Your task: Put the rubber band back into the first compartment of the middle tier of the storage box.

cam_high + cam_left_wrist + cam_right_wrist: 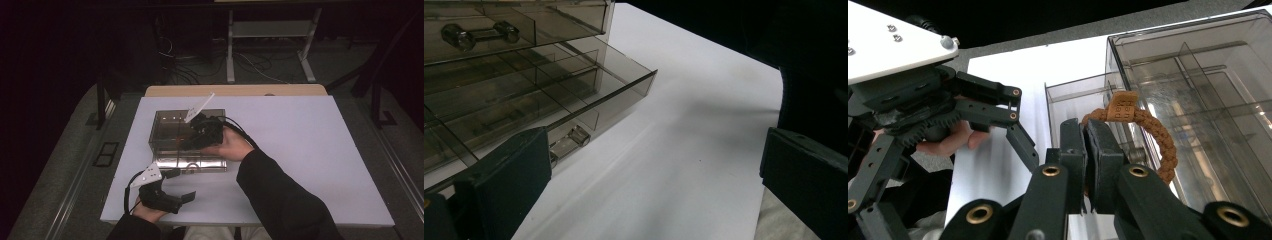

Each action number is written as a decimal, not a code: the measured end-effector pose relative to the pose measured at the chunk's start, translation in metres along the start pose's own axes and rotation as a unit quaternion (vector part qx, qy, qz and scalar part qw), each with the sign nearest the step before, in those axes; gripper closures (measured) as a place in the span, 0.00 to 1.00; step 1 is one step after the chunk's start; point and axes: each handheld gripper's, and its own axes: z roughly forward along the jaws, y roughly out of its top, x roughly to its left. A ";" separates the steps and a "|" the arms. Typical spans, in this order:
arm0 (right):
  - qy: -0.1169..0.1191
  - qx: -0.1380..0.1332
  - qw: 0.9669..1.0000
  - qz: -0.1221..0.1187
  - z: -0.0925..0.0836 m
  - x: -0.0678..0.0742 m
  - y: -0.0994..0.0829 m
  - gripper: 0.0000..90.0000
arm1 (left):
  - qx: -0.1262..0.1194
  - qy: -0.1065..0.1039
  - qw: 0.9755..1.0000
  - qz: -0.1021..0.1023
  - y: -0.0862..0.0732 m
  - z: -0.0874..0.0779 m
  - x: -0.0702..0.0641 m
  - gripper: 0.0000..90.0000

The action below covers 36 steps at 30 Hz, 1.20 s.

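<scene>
Between the closed jaws of the right gripper (pixel 1084 131) sits one section of a braided orange-brown bracelet (pixel 1158 145); the pads pinch the cord, and the rest of the loop stands free to the right of the jaw tips and curves back down behind the right jaw. The loop hangs above the smoky transparent drawer organizer (pixel 1198 95), close over the pulled-out drawer (pixel 1073 97) just beyond the jaw tips.

Risks, as judged from this position:
- The grip takes a narrow bite of a round, soft cord. A quick swing of the hand could let the cord roll out of the pads and drop outside the drawer.
- The free loop projects past the jaws. It could catch on a drawer wall or a partition and drag the light plastic unit across the white table (pixel 310 150).
- Released from too high, the bracelet could bounce or straddle a divider instead of lying flat in one compartment.

The left gripper (pixel 180 185) holds nothing: its jaws stand wide apart over bare table, with the open drawer ahead of its left jaw.

The bracelet is a thick plaited cord forming a closed ring, with a small tan tag (pixel 1124 107) wrapped around it at the top; the lettering on the tag is too small to read.
</scene>
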 end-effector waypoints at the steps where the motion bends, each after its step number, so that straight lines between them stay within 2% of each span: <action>1: 0.001 0.000 1.000 0.001 0.002 0.000 0.001 0.95 | 0.000 0.000 1.000 0.000 0.000 0.000 0.000 0.00; 19: 0.020 0.015 1.000 -0.004 0.037 -0.001 0.015 0.95 | 0.000 -0.005 1.000 -0.003 0.000 0.000 0.000 0.00; 29: 0.031 0.026 0.999 -0.002 0.059 -0.001 0.016 0.95 | -0.001 -0.005 1.000 -0.005 0.000 0.001 0.000 0.00; 36: 0.036 0.034 0.999 0.000 0.067 -0.002 0.015 0.95 | 0.004 -0.004 1.000 -0.007 -0.001 0.001 0.000 0.00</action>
